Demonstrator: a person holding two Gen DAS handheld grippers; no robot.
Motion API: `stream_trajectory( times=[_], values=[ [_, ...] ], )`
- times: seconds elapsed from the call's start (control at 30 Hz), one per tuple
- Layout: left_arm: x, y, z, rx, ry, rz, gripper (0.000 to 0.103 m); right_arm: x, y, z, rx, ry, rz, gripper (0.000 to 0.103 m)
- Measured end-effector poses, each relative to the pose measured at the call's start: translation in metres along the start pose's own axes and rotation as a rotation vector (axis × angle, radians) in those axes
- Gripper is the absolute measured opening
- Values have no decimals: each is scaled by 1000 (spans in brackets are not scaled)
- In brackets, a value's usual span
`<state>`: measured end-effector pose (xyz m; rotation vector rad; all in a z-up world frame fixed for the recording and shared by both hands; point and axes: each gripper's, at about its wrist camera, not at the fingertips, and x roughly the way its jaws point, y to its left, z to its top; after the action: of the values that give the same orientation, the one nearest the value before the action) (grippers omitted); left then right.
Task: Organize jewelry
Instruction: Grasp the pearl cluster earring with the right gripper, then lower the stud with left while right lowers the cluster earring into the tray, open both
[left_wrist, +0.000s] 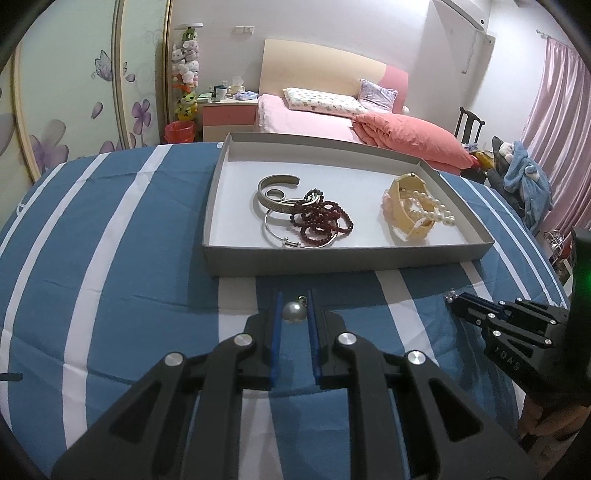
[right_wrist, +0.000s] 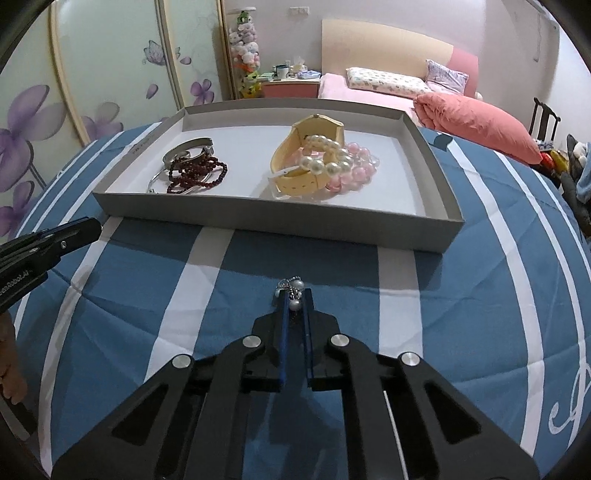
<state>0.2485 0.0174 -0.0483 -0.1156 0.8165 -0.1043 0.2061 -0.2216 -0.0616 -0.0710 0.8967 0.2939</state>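
Currently the pick-up step is in hand: both earrings lie outside the grey tray (left_wrist: 458, 236), on the striped cloth (left_wrist: 110, 258). Next, lift each over the tray's near wall. Left gripper (left_wrist: 294, 310) pinches a pearl earring (left_wrist: 293, 312); right gripper (right_wrist: 294, 301) is clamped on a beaded earring (right_wrist: 293, 291).
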Motion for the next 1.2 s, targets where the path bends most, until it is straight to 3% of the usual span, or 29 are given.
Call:
stream_trajectory(
  times=[0.37,0.67,0.9,1.2],
  values=[
    [-16,-2,-2,-6,-36,-17,14,-72,-19,2,92,-268,77,8],
    [-46,-10,9,14,-150,-29,14,-110,-15,25,88,-418,97,8],
    [-63,-17,18,32,-241,-38,14,-121,-11,39,69,-486,108,8],
    [-63,-26,33,49,-289,-41,14,-122,-9,60,67,-545,111,8]
  ],
)
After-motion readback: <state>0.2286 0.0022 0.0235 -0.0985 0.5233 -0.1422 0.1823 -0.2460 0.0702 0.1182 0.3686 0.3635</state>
